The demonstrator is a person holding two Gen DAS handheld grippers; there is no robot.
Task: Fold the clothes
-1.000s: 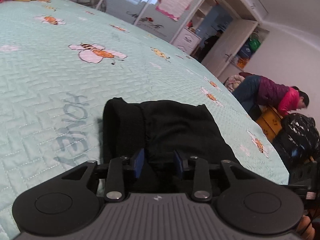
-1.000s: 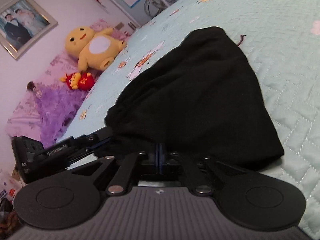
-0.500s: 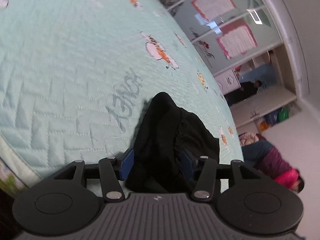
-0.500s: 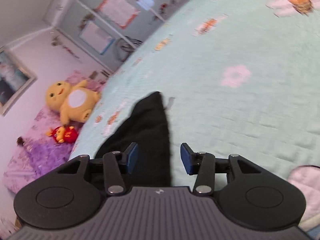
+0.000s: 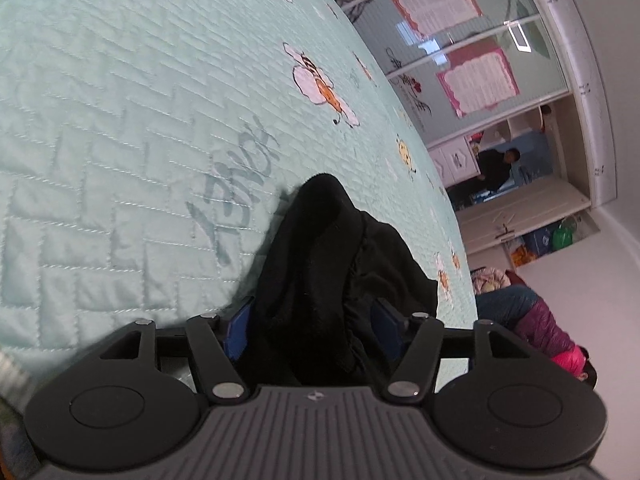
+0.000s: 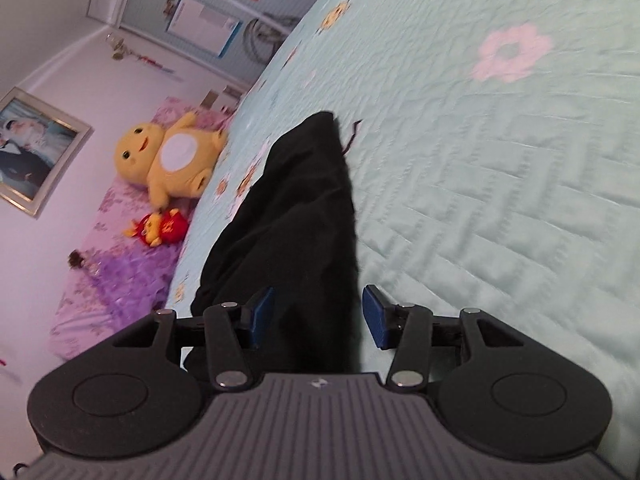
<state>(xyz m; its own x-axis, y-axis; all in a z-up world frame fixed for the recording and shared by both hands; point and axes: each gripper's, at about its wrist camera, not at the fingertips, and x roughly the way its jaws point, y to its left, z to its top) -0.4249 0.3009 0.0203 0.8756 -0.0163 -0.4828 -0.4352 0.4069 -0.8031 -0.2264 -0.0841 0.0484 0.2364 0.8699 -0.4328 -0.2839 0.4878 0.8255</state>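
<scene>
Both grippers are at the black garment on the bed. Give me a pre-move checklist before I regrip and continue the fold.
1. Left gripper released: jaws opening, black garment bunched between them; cannot tell if clear.
2. Right gripper released: ok, pads stand apart, cloth between them unpinched.
3. Garment resting on the quilt: ok.
4. Garment lying flat: not ok, bunched up.
5. Plush toy clear of garment: ok.

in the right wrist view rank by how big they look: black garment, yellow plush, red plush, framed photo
1. Black garment, largest, though it is nearest the camera.
2. Yellow plush.
3. Framed photo, partly cut off by the picture's edge, so its rank against the yellow plush is unsure.
4. Red plush, smallest.
</scene>
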